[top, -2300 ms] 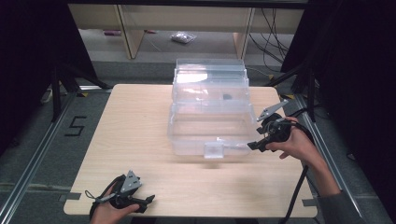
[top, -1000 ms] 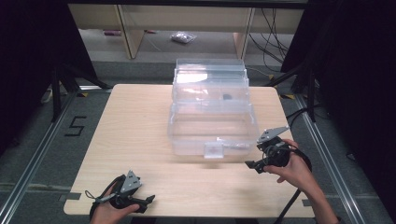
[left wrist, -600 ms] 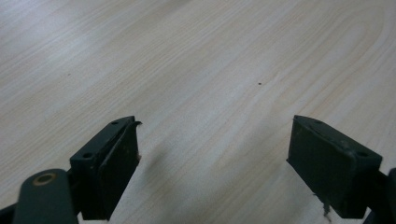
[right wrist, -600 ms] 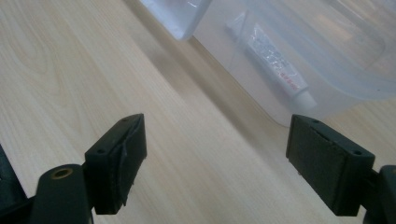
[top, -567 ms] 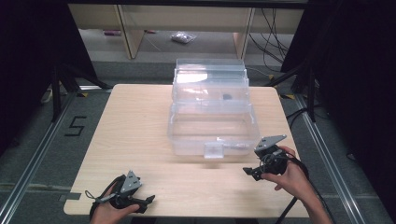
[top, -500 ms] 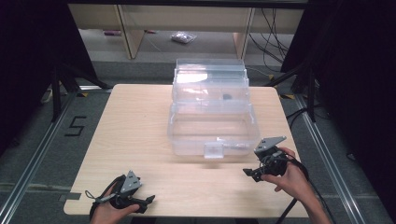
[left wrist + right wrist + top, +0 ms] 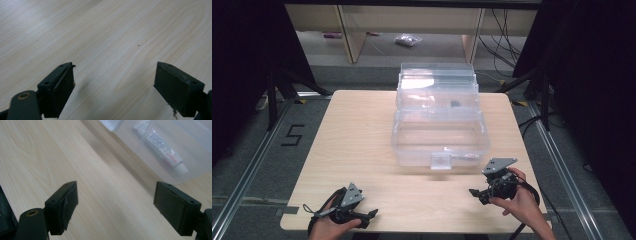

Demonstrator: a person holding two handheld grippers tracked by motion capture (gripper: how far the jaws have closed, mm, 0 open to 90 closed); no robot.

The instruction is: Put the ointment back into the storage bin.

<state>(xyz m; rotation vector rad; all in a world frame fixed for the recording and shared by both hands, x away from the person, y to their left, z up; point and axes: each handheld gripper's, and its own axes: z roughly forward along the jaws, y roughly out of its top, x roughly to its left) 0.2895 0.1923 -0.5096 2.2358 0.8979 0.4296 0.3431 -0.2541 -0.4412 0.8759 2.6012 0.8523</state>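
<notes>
Clear plastic box [image 7: 439,131] with a tube [image 7: 163,146] inside sits mid-surface [image 7: 357,135]; left claw [image 7: 371,214] and right claw [image 7: 475,192] rest agape, empty, near the front edge.

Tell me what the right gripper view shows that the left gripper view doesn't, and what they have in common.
The right gripper view alone has the clear plastic box at its upper right, with a small white tube lying inside near the wall, seen through the plastic. The right tool points at bare table just in front of that box. The left gripper view alone has a tiny dark speck on the wood ahead of the left tool. Both share the light wooden table and a pair of black jaws standing wide apart with nothing between them.
</notes>
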